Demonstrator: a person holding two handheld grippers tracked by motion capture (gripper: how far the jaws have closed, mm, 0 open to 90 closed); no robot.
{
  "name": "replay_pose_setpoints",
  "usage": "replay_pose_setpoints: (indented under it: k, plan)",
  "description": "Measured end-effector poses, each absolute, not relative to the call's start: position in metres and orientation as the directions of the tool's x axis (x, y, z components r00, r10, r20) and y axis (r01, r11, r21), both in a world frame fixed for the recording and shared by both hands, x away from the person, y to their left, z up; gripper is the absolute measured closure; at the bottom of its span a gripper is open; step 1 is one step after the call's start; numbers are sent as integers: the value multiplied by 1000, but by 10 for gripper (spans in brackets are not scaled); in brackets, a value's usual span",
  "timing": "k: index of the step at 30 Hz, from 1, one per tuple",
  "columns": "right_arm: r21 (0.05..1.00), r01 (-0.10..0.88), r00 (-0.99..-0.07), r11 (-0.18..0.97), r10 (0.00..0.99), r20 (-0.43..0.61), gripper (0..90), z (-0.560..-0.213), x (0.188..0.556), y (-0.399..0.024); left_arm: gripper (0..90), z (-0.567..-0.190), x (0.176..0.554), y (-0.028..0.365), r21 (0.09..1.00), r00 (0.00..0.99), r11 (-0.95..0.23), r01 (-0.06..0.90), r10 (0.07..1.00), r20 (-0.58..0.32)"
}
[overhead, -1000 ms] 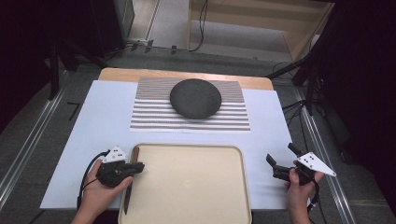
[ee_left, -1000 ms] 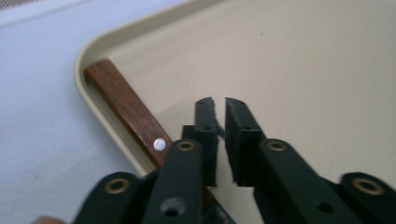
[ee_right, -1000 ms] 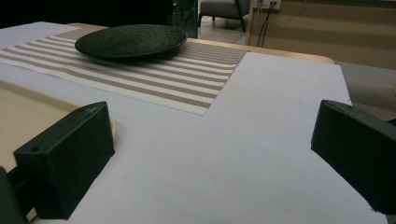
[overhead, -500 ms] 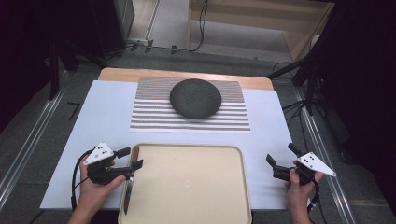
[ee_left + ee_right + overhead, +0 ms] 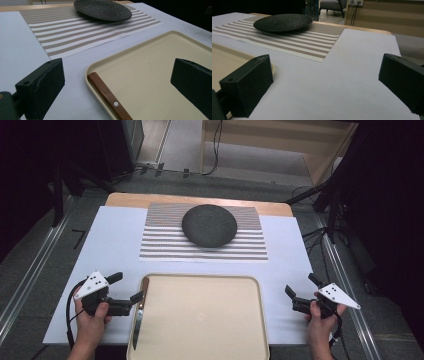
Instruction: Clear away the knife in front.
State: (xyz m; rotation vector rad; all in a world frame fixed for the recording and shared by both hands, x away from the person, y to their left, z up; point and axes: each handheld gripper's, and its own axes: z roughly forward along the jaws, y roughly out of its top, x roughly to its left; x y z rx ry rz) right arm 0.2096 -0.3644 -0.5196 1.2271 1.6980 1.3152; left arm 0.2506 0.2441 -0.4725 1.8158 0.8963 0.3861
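Observation:
A knife (image 5: 139,312) with a brown wooden handle (image 5: 107,96) lies along the left edge of the beige tray (image 5: 200,320), blade toward the table's near edge. My left gripper (image 5: 126,287) sits just left of the tray. Its jaws have just been opening and now stand wide apart in the left gripper view (image 5: 120,75), with the handle lying between them untouched. My right gripper (image 5: 301,285) rests to the right of the tray, open, with nothing between its jaws (image 5: 324,72).
A dark round plate (image 5: 209,225) sits on a striped placemat (image 5: 200,247) at the far middle of the white table cover (image 5: 115,240). The tray's inside holds the knife and nothing else. Dark floor and cables surround the table.
The left gripper went from shut at the tray's left edge to wide open and drew back to the left. The knife now lies free on the tray. The right gripper stayed put.

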Motion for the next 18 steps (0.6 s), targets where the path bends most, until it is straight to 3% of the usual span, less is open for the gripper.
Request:
replay_pose_setpoints:
  k: [18]
  plan:
    - [959,278,-345,55,937,47,0,-520,210,-364,0,-474,256,278,911,604,-162,380,789,-112]
